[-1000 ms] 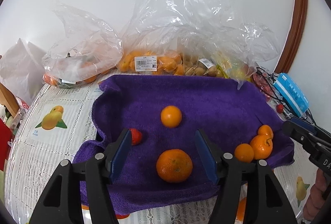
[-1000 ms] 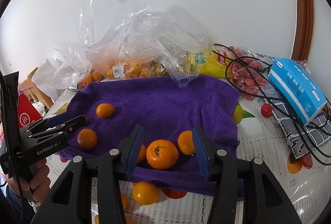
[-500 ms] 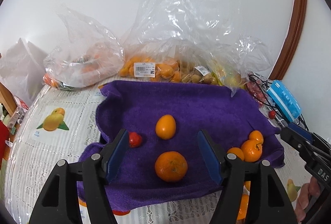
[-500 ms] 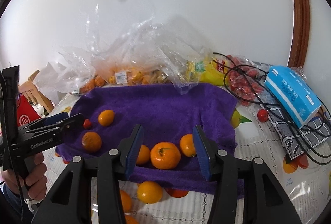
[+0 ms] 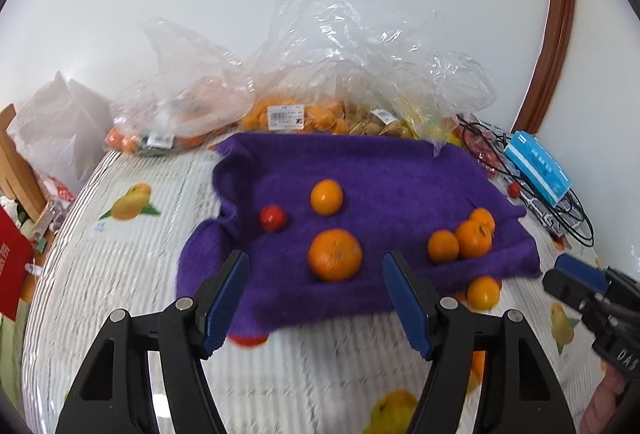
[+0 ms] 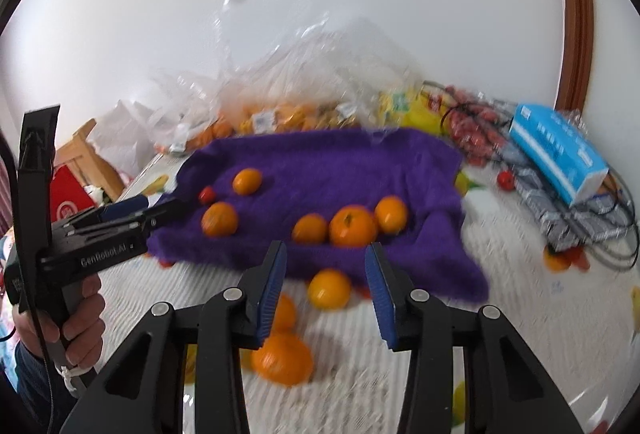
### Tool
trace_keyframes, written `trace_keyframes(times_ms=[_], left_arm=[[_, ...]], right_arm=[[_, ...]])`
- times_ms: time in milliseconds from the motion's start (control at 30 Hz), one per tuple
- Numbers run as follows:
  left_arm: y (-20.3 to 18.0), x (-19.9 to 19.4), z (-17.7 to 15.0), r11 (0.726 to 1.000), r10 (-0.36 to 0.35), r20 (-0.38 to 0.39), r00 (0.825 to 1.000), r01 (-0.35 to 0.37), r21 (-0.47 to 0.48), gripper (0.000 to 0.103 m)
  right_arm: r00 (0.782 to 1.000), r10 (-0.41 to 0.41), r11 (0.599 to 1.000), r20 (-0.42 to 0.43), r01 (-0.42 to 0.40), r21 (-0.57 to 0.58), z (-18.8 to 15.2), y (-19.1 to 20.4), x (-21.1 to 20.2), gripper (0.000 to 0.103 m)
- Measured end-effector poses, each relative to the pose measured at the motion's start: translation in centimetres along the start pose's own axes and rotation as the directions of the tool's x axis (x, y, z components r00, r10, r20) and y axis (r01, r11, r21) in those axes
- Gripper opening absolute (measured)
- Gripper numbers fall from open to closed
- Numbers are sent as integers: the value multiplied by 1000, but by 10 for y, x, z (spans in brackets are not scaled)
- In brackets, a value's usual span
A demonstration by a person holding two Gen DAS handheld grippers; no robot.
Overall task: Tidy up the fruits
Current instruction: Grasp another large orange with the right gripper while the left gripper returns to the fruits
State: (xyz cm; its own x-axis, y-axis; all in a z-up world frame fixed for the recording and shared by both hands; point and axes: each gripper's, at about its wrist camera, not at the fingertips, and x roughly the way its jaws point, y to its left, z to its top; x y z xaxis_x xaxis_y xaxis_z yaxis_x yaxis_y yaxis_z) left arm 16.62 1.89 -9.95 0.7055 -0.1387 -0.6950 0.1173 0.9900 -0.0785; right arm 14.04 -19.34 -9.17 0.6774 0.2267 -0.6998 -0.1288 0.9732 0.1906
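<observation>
Two handheld grippers hover over a fruit-strewn table as I sort the haul. My left gripper [image 5: 316,290] stands roughly half open with nothing between its blue pads; the largest tangerine [image 5: 335,260] lies on the purple towel [image 5: 384,169] just beyond its fingertips, untouched. A smaller orange [image 5: 327,196] sits farther back on the towel, and a cherry tomato [image 5: 273,218] rests to its left near the towel's folded edge. Toward the towel's right side three more oranges form a cluster [image 5: 466,238], touching one another, while a loose orange [image 5: 483,292] lies off the cloth on the lace tablecloth [image 5: 132,258], just below the towel's front hem.

My right gripper [image 6: 325,292] is narrower, its jaws closing on empty air; the pads hold nothing. The same loose orange shows between and beyond its fingers, and another orange [image 6: 283,358] lies on the tablecloth nearer the camera, partly behind the left finger. In the right wrist view a hand [image 6: 64,326] grips the left tool's handle at the picture's left edge.

Behind the towel, clear plastic bags [image 5: 320,73] of oranges and other produce lean against the white wall. A blue tissue box [image 6: 560,153] rests at right among black cables [image 6: 612,234], with a stray cherry tomato [image 6: 505,179] beside them. Both views are blurred.
</observation>
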Motion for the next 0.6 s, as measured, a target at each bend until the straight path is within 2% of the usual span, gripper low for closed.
trace_keyframes(times_ms=[300, 600], left_arm=[[26, -29, -26, 999, 37, -14, 999, -37, 17, 68], [42, -36, -43, 1000, 4, -26, 1000, -4, -4, 68]], right_arm=[[995, 34, 999, -89, -32, 25, -52, 22, 10, 43], [992, -7, 998, -127, 14, 55, -65, 23, 25, 44]])
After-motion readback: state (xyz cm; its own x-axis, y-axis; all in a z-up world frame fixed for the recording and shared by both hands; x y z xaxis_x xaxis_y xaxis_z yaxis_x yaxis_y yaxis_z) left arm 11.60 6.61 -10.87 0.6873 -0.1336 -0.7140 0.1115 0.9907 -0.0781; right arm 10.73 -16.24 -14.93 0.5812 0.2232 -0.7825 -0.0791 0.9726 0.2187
